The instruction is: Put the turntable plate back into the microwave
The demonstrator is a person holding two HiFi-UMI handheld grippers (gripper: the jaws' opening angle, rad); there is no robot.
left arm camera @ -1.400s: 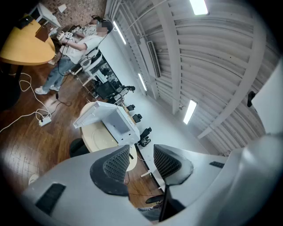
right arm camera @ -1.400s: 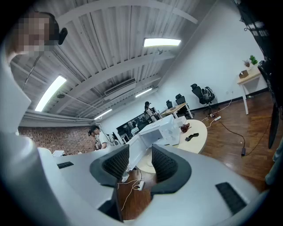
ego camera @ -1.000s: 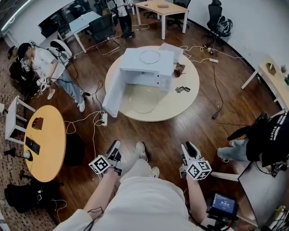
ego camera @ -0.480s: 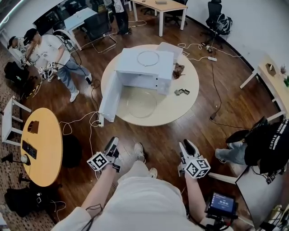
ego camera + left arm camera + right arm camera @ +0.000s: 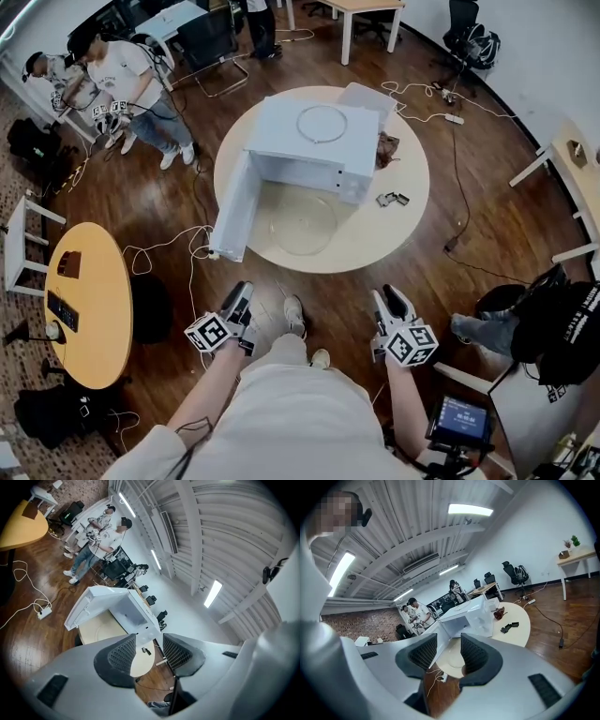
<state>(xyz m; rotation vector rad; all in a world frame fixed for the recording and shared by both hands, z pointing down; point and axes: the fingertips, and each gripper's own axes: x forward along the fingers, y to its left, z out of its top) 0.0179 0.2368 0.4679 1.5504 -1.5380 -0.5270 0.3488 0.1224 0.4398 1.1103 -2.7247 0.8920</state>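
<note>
Both tools hold where they were a second ago, low over the floor (image 5: 337, 291) by the person's shoes (image 5: 293, 314), while the two bystanders (image 5: 127, 70) have drifted up the head view. The left tool (image 5: 240, 298) has its jaws part open with nothing between them, and the right tool (image 5: 394, 302) is the same. Ahead, well apart from both, stands the round counter (image 5: 375, 239). The plate (image 5: 302, 223) lies flat on it, just in front of the microwave (image 5: 314, 141), whose door (image 5: 234, 211) hangs wide open on the left. A ring (image 5: 298, 123) lies on the microwave's top. Small dark parts (image 5: 394, 199) lie on the counter to the right.
</note>
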